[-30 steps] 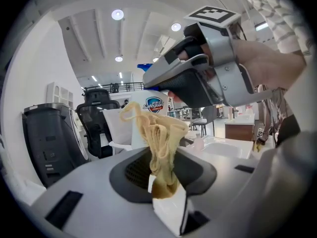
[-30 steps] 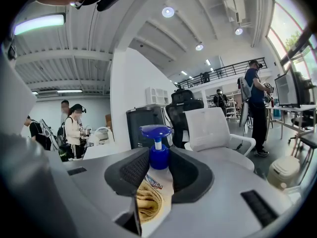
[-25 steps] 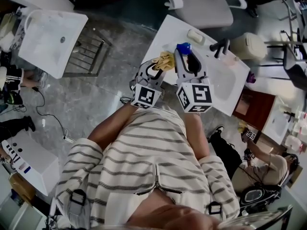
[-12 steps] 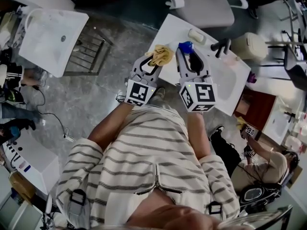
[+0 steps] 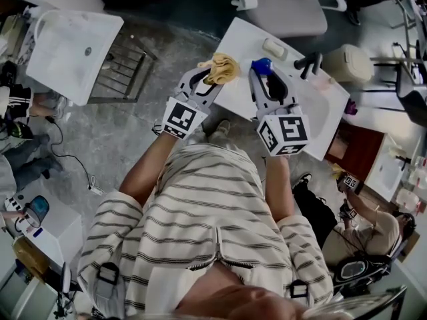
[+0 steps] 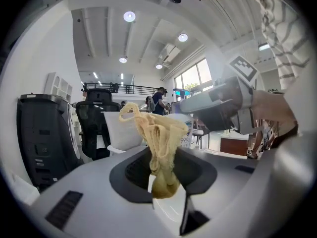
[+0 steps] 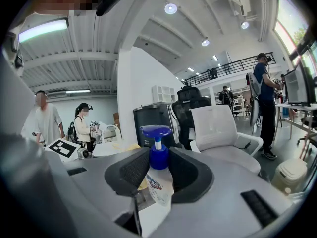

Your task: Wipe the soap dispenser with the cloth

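White worktop (image 5: 235,45) lies below both tools. The right tool (image 7: 158,168) is clamped on the soap dispenser (image 7: 159,155), which stands upright between its jaws, long axis vertical, with the blue pump head on top. Whether its base rests on the worktop is hard to tell. The left tool (image 6: 163,171) pinches the bunched yellow cloth (image 6: 158,133), held just beside the dispenser without touching it.

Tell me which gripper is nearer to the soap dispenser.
Right. The right gripper is shut on the soap dispenser, jaws either side of its pump neck. The left gripper holds the yellow cloth off to its left, with a gap between.
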